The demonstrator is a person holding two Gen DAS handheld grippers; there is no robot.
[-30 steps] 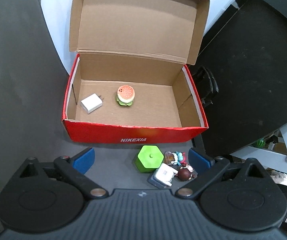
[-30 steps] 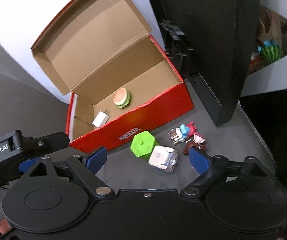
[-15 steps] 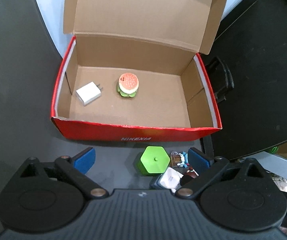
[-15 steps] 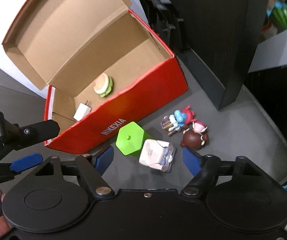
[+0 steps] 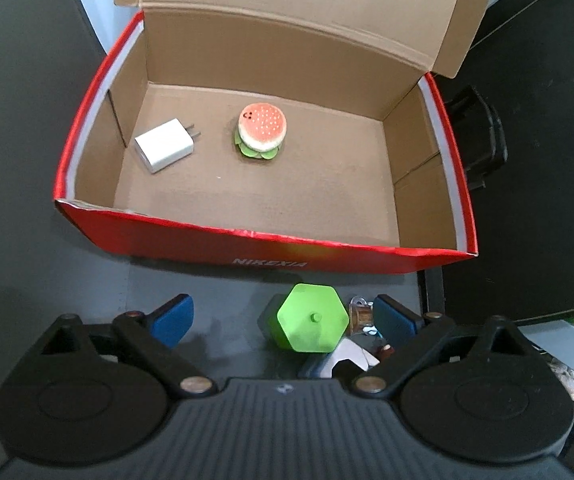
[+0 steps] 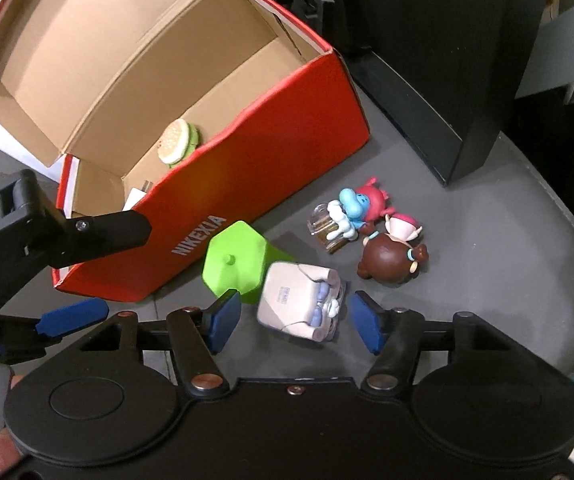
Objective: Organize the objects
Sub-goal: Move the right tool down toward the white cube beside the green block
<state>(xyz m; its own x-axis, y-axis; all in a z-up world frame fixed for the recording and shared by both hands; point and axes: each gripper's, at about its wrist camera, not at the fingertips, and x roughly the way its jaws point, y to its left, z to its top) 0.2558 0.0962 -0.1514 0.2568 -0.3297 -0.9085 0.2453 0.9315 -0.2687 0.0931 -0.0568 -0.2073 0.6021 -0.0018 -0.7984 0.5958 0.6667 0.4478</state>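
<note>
An open red shoebox (image 5: 271, 252) (image 6: 247, 184) holds a white charger (image 5: 165, 150) and a burger toy (image 5: 261, 130) (image 6: 177, 146). In front of it lie a green hexagonal block (image 5: 311, 318) (image 6: 237, 262), a white earbud case (image 6: 303, 302), a blue-and-red figure on a clear cube (image 6: 347, 212) and a brown round figure (image 6: 393, 258). My right gripper (image 6: 293, 320) is open, its fingers on either side of the white case. My left gripper (image 5: 283, 322) is open and empty, above the green block.
A black upright cabinet (image 6: 427, 60) stands right of the box. The grey surface (image 6: 487, 280) ends at a rounded edge on the right. The left gripper body (image 6: 47, 240) shows at the left of the right wrist view.
Both grippers have moved forward and down toward the loose objects. The right gripper's fingers now straddle the white case. The box looks larger in the left wrist view.
</note>
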